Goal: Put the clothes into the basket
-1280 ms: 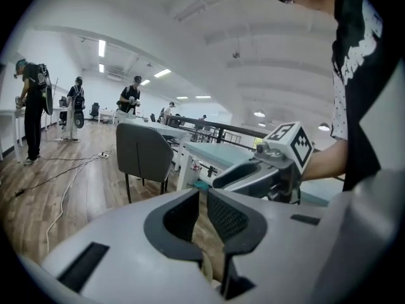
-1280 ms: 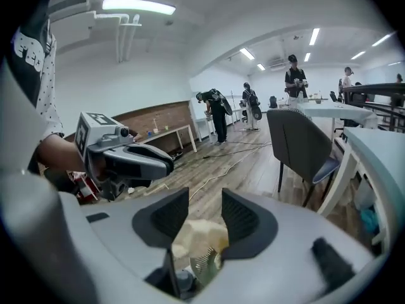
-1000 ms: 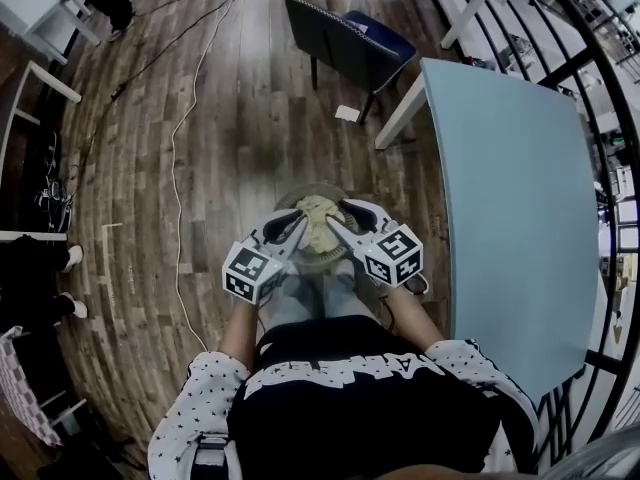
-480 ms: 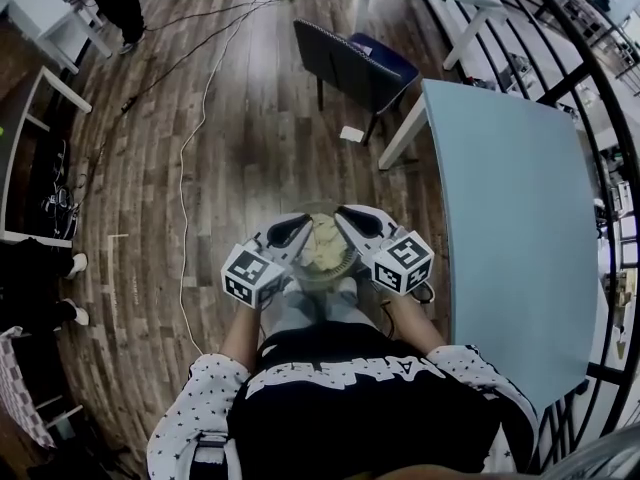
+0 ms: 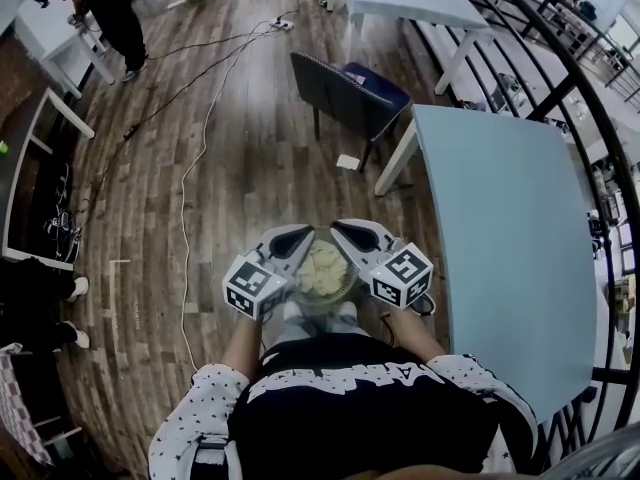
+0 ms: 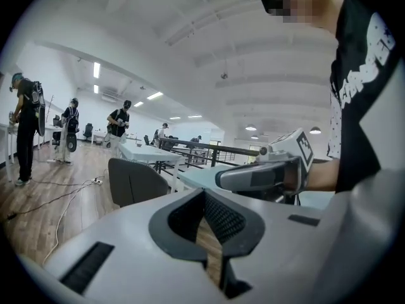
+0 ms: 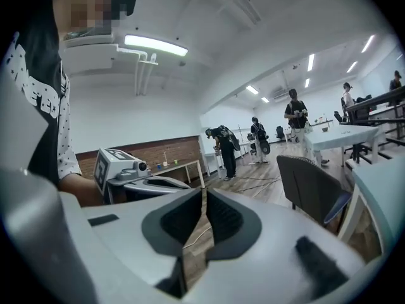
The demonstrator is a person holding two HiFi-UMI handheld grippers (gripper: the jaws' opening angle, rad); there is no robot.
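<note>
1. The left gripper (image 6: 204,192) has its jaws pressed together at the front. Nothing is between them, and only the floor (image 5: 240,168) shows through the slot behind.
2. It is held close to level, dipping slightly, and angled inward towards the right. The left forearm (image 5: 240,340) reaches forward from a dotted sleeve (image 5: 200,398). The hand itself is hidden under the marker cube.
3. The clothes (image 5: 322,268), a pale yellowish heap, lie inside the basket (image 5: 338,295). The basket stands on the floor just in front of the person's feet.
4. In the head view the basket sits between the two grippers, and their bodies cover both sides of its rim. From this steep angle it is hard to say whether either gripper touches the basket. They seem to hang above it.
5. The right gripper (image 7: 204,192) is also closed tip to tip and empty, with floorboards visible through the gap behind the tips.
6. It mirrors the left one, near level and angled inward to the left, so each gripper shows in the other's view. The right forearm (image 5: 412,330) stretches forward beside the person's right knee.
7. The table (image 5: 510,238) stands to the right. The basket is on the floor near the table's left edge, apart from it.
</note>
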